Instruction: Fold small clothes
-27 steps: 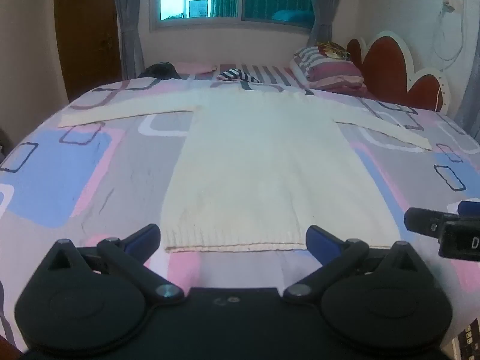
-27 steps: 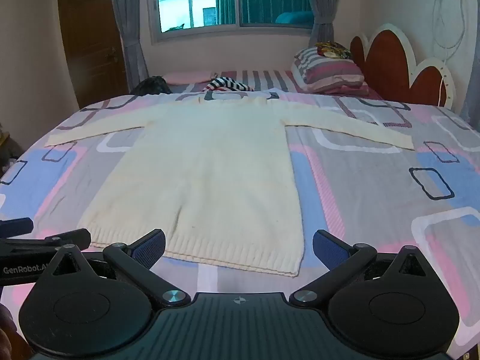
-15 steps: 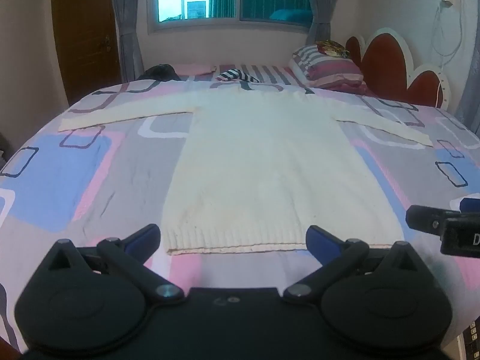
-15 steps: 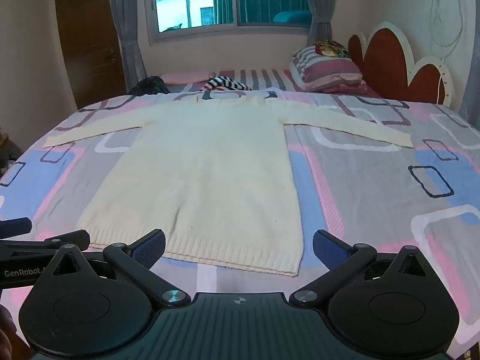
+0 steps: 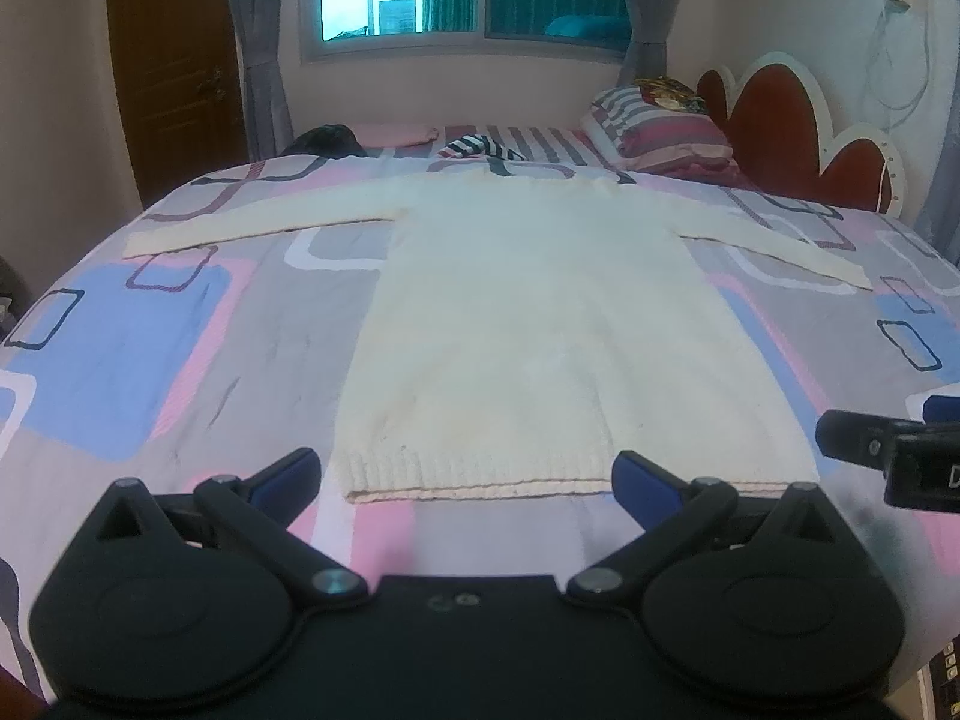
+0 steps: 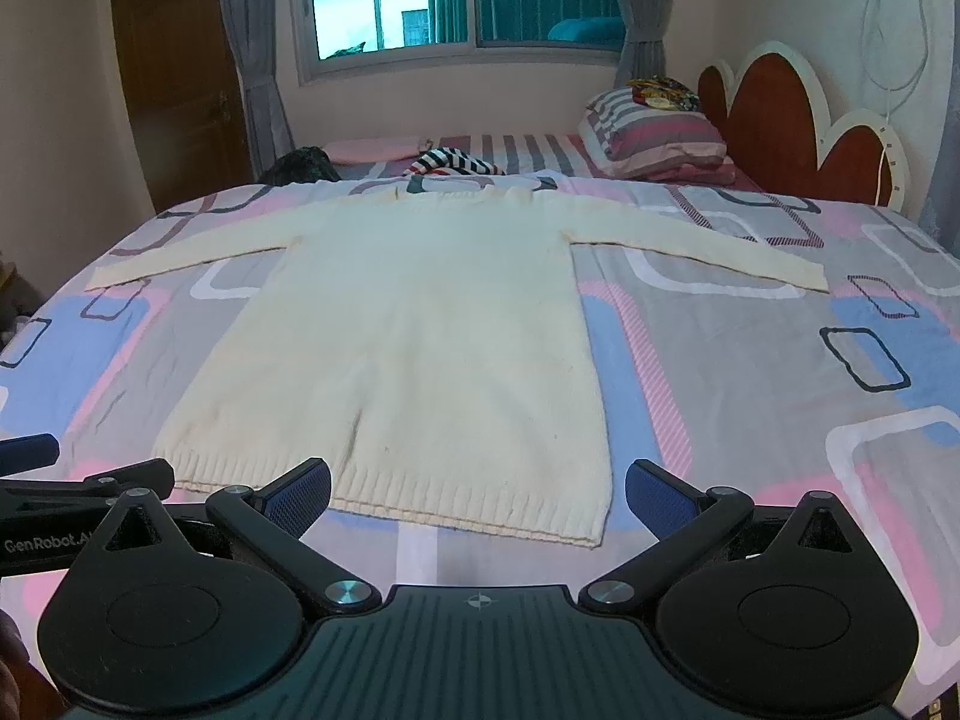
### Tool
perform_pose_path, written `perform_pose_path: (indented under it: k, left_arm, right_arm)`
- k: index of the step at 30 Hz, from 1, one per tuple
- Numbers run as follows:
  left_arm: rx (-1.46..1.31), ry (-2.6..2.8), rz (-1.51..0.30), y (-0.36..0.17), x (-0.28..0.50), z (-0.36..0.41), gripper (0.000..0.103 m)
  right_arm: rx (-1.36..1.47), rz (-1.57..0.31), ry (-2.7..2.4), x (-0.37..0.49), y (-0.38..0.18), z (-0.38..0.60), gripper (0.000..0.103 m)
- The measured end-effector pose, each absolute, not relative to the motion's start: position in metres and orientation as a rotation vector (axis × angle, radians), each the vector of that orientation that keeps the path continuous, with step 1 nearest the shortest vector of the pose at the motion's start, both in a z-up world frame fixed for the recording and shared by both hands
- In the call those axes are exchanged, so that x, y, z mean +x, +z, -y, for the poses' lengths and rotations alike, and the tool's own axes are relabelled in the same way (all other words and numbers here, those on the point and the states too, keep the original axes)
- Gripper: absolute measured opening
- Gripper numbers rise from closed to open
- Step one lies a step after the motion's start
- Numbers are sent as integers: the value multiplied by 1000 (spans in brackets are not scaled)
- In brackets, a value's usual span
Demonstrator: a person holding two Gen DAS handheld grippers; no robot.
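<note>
A cream knitted sweater (image 5: 528, 324) (image 6: 414, 330) lies flat on the bed, sleeves spread out to both sides, ribbed hem nearest me. My left gripper (image 5: 465, 477) hangs open just short of the hem's left half, nothing between its blue pads. My right gripper (image 6: 477, 495) is open too, near the hem's right corner, with nothing held. Each gripper shows at the edge of the other's view: the right gripper (image 5: 888, 450) and the left gripper (image 6: 78, 486).
The bed cover (image 5: 150, 348) has pink, blue and grey rectangles. At the far end lie a striped garment (image 6: 453, 163), a dark bundle (image 5: 327, 141) and striped pillows (image 6: 654, 135). A red scalloped headboard (image 6: 798, 138) stands on the right, a wooden door (image 5: 174, 72) on the left.
Both views have drawn slightly back and tilted; the hem sits a little farther from the fingers. The sweater has not moved and both grippers stay open.
</note>
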State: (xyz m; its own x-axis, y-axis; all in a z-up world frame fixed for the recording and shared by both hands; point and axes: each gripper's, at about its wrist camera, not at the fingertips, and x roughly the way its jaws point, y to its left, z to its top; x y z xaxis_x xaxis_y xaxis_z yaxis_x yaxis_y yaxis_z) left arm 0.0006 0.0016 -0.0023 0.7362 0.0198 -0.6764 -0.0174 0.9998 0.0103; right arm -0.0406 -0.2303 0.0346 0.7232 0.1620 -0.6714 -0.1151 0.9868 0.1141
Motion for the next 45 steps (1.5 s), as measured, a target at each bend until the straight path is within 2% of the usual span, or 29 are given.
perform_pose_path:
  k: [45]
  left_arm:
    - [20,20,-740,-4,-1,2,103]
  right_arm:
    - [73,-744,145,-42,38,233,103]
